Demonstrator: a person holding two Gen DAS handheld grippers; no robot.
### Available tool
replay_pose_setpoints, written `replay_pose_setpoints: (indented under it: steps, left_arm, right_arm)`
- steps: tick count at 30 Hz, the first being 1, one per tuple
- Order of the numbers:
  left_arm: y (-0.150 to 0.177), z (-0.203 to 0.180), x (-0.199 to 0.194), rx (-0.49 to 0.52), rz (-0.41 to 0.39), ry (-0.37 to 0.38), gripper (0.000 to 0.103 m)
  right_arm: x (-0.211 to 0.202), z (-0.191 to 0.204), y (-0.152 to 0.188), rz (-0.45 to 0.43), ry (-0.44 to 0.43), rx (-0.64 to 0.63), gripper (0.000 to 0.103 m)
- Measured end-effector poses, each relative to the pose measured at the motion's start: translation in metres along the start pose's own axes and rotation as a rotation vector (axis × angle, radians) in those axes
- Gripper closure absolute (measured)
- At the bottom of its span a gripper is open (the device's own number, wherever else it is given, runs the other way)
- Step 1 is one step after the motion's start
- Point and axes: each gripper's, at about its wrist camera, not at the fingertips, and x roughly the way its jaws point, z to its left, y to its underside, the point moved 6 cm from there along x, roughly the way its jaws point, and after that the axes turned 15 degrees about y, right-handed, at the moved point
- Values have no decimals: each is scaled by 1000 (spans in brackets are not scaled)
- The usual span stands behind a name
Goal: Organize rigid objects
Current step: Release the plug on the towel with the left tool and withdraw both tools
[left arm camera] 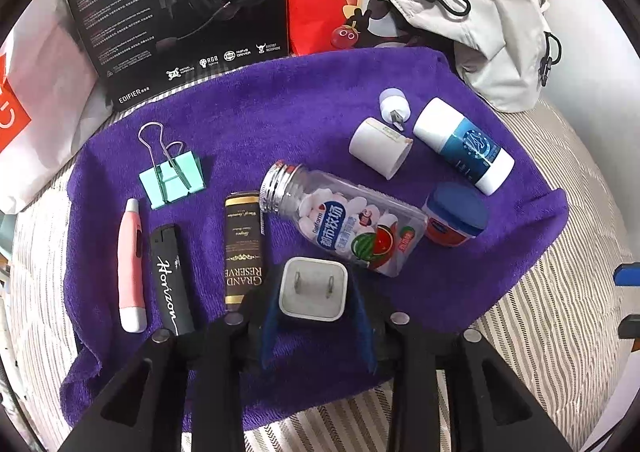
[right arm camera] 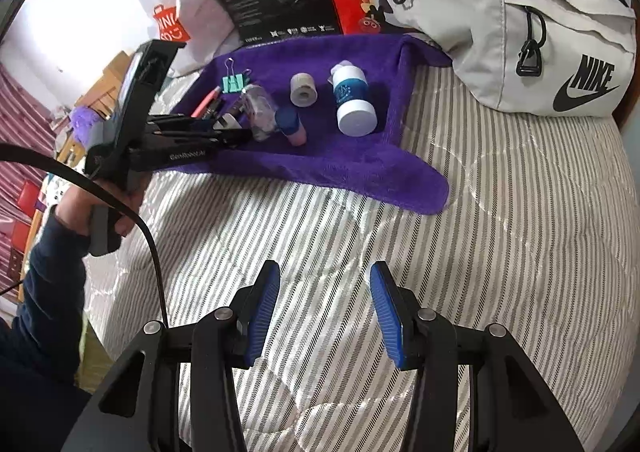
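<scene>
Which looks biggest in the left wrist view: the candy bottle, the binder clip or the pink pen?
1. Candy bottle, clearly largest.
2. and 3. Pink pen and binder clip: too alike to rank; the pen is longer, the clip wider.

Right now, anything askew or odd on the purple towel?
Mostly tidy: the left gripper is closed on the white charger. The candy bottle lies on its side, slanted against the blue-lidded jar. The towel's near corner trails onto the striped bedding.
</scene>
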Motion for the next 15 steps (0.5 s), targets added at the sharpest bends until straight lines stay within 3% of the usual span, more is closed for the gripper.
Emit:
replay_pose_setpoints:
  steps: [4, 6, 10, 13, 15]
  left_arm:
    - [2, 1, -2, -19, 5, 13, 68]
    - [3, 1, -4, -23, 9, 12, 61]
    - [7, -6, -17, 4, 4, -9, 59]
    - [10, -12, -32, 13, -19, -17, 47]
    - [13, -16, -42, 14, -37, -19, 34]
  right_arm:
    - [-10, 2, -3, -26, 15, -1, 55]
    - [-15, 3, -4, -38, 22, 4, 51]
    - [-21, 8, -7, -54, 59, 5, 36]
    - [-20, 16, -7, -42, 71, -4, 32]
    - [-20, 20, -7, -37, 65, 0, 31]
